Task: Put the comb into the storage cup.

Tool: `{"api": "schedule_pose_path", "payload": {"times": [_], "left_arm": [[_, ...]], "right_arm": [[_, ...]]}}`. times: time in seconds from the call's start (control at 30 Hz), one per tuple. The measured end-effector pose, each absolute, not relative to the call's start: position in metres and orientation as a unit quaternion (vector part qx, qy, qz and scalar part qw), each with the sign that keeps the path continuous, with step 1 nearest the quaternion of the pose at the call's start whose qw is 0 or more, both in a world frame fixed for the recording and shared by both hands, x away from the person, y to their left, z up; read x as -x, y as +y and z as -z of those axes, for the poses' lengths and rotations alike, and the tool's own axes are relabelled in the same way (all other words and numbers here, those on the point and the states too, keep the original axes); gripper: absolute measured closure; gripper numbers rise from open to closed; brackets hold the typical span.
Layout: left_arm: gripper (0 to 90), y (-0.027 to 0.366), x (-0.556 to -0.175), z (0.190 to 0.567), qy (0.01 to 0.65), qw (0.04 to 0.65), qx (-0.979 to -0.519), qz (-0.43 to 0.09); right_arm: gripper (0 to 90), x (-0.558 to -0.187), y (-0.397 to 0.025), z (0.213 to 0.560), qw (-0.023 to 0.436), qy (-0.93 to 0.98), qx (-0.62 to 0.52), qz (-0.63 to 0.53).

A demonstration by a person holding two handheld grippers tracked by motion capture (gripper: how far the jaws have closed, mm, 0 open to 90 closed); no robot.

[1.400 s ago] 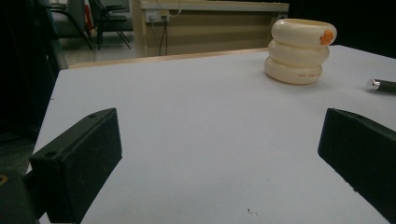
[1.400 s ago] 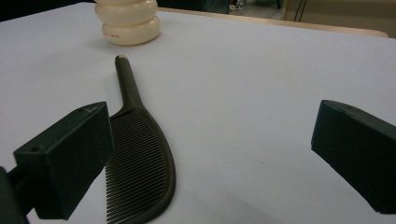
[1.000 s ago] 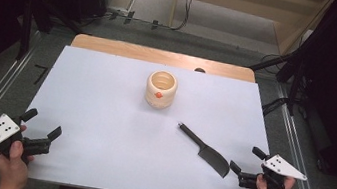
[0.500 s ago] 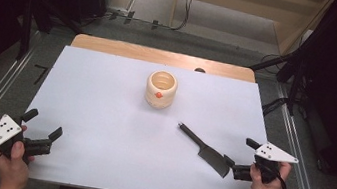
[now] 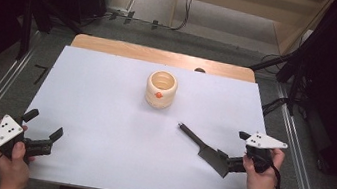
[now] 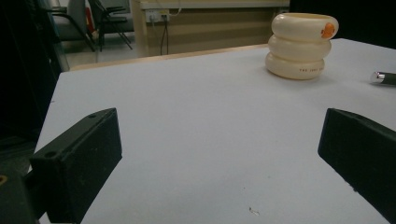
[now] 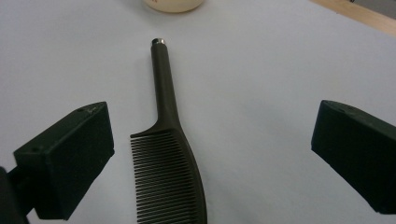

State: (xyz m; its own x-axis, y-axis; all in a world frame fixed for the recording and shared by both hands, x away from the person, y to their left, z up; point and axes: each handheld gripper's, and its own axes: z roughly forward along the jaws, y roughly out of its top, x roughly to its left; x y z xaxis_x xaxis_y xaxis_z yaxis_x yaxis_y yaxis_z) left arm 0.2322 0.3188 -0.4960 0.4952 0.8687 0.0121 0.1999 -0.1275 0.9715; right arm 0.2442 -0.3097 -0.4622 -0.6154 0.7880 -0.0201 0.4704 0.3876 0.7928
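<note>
- left hand-held gripper (image 5: 44, 135): at about 7 o'clock on the table (image 5: 105, 100), held in the person's left hand (image 5: 12, 159). its two matte black, blocky jaws stand wide apart with nothing between them. a pale grey three-cornered plate with dark dots sits on top, and a black cable trails off toward the near edge.
- right hand-held gripper (image 5: 227, 163): at about 5 o'clock, gripped by the right hand (image 5: 258, 181), with the same grey triangular plate above. its jaws are spread wide. in the right gripper view the comb lies between the two squared black jaws, nearer the left one, and touches neither.
- comb (image 7: 168, 158): dark, smooth plastic, lying flat on the table just ahead of the right hand-held gripper. it has a broad curved spine and a dense row of fine, straight teeth. a slim round handle tapers away toward 11 o'clock and ends in a small shiny metal tip.
- table: covered by a flat, matte white sheet. a strip of light wood shows along the far edge at 12 o'clock.
- cup (image 5: 161, 89): well apart from both grippers, just past the centre toward 12 o'clock. it is cream-coloured and glossy, shaped like three stacked rounded rings and open at the top. a small orange mark sits near the rim on the near side, and a line of tiny dark print runs on the lowest ring.
</note>
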Motion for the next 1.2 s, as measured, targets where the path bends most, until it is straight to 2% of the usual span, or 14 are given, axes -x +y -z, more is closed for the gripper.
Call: {"api": "schedule_pose_path", "payload": {"times": [1.13, 1.2], "left_arm": [[0.0, 0.317, -0.232, 0.496, 0.386, 0.528, -0.687, -0.315], [0.0, 0.317, -0.232, 0.496, 0.386, 0.528, -0.688, -0.315]], "right_arm": [[0.0, -0.287, -0.270, 0.450, 0.161, 0.870, -0.359, -0.296], [3.8, -0.288, -0.268, 0.450, 0.166, 0.873, -0.355, -0.290]]}}
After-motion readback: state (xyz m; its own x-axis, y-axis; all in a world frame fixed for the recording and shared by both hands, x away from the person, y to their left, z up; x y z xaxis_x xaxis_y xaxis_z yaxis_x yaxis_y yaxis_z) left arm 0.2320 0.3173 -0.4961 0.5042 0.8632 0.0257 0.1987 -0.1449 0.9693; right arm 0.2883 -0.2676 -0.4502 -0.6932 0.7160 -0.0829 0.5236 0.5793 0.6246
